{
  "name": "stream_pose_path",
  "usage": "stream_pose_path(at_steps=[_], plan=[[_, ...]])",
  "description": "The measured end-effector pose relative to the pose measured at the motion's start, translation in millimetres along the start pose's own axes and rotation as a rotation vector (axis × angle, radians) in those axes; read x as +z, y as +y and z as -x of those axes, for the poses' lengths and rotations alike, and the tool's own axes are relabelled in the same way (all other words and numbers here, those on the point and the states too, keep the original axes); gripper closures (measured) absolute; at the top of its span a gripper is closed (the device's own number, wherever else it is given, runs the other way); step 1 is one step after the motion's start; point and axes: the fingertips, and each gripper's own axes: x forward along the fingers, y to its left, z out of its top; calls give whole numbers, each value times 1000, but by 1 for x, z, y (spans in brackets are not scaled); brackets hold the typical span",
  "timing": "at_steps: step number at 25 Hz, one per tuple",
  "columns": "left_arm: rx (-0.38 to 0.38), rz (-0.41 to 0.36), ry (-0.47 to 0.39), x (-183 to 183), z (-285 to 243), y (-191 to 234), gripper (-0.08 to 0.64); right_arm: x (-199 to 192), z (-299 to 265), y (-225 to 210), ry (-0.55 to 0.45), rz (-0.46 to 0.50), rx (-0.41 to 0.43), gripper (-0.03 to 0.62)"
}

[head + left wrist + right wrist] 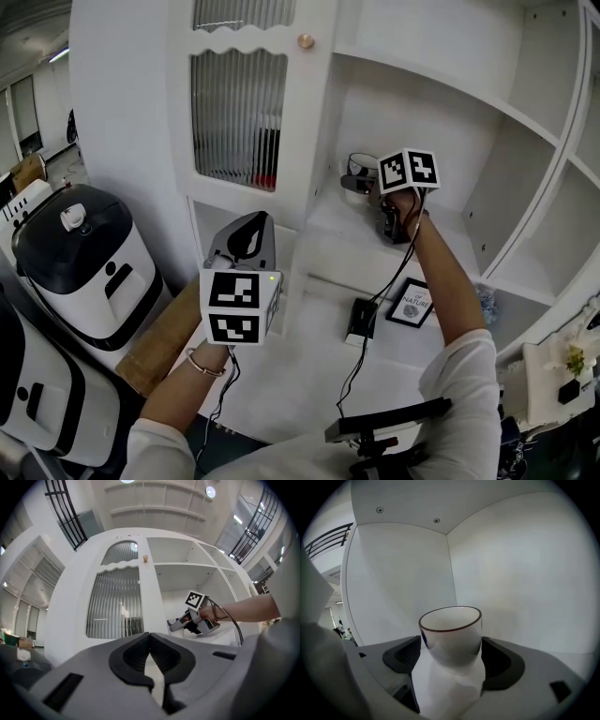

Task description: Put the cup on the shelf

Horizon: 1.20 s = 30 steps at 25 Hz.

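Only real text we can spot: small framed print [412, 302] lying on lower white shelf [309, 375] in head view. Reads "NATURE" in caps; short word above it, looks like "UP" but too tiny, not sure. Left cube [239, 305] and right cube [409, 170]: black-and-white square code patterns, no letters or numbers. Both gripper views: nothing readable.

cup [451, 632]: base hidden low between right gripper [451, 665] jaws; can't tell what it rests on
cup, head view [360, 165]: mostly hidden behind right gripper, only rim shows
framed card [411, 304]: below right gripper, print too small to read
white appliance [37, 403]: below-left of left gripper [249, 232], cut by picture edge
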Motion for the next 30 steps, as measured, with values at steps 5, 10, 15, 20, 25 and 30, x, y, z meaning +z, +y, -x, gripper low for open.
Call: stream_pose_path(at_steps=[5, 10, 15, 20, 25, 30], plan=[[-28, 36, 4, 0, 7, -5, 552, -5, 14, -1, -12, -17, -13, 198], [-41, 61, 2, 0, 16, -7, 552, -10, 27, -1, -32, -32, -36, 198], [-60, 75, 3, 0, 24, -14, 552, -18, 41, 3, -27, -17, -62, 198], [-89, 89, -3, 0, 34, -24, 552, -19, 61, 11, -77, -22, -73, 198], [-119, 98, -2, -2, 45, -38, 552, -25, 82, 15, -116, -4, -114, 198], [-150, 99, 14, -6, 55, -49, 552, -33, 98, 20, -159, -15, -139, 199]])
